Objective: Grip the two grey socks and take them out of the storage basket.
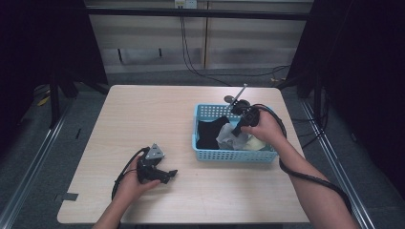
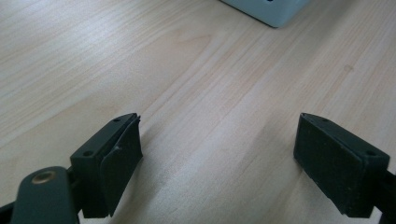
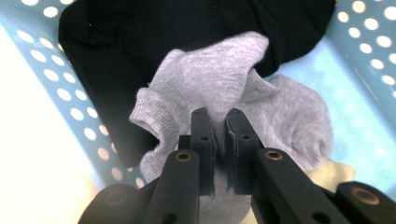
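The blue basket [image 1: 205,151] sits on the right half of the table [image 1: 143,109]. Inside it lie a black sock [image 3: 140,42], a grey sock [image 3: 205,88] and a pale yellow cloth [image 3: 334,175]. The right gripper [image 3: 218,121] reaches into the basket, its jaws clamped together on a fold of the grey sock, just beside the black one. The left gripper [image 2: 219,140] rests on bare wood, left of the basket and nearer the person, jaws wide apart and holding nothing.

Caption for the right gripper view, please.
Right gripper pinches a grey sock above a black garment in the blue basket.
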Demonstrator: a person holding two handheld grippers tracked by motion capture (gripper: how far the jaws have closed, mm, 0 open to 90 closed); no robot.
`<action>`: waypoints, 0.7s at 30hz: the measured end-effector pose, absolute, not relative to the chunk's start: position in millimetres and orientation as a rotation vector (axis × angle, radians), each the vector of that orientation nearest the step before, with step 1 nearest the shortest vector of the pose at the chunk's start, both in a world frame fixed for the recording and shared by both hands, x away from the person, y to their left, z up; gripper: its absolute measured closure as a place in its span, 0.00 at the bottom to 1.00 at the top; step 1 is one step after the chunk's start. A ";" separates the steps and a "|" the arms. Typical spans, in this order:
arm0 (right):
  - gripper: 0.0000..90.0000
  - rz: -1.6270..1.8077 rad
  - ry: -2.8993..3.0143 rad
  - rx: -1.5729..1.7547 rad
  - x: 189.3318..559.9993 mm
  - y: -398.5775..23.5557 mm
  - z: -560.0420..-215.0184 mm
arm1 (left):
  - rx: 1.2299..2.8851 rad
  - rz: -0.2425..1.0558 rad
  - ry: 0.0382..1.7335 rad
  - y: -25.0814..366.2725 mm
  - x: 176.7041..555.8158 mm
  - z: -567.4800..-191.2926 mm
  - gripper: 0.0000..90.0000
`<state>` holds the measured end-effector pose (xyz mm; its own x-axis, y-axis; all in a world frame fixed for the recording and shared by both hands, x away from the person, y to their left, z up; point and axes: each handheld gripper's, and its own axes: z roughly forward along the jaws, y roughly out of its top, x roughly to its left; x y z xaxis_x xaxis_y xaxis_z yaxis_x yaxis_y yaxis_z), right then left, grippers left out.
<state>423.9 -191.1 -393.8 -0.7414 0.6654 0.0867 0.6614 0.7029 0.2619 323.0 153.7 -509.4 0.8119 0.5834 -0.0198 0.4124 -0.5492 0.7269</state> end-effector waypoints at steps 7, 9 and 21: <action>0.93 0.462 2.874 1.122 423.9 -199.9 -377.0 | 2.230 0.288 0.728 153.7 323.0 -509.4 0.16; 0.93 0.470 2.871 1.127 423.7 -201.4 -373.5 | 2.230 0.288 0.729 153.7 323.0 -509.4 0.16; 0.93 0.506 2.865 1.080 413.0 -205.3 -353.0 | 2.230 0.288 0.728 153.7 323.0 -509.4 0.16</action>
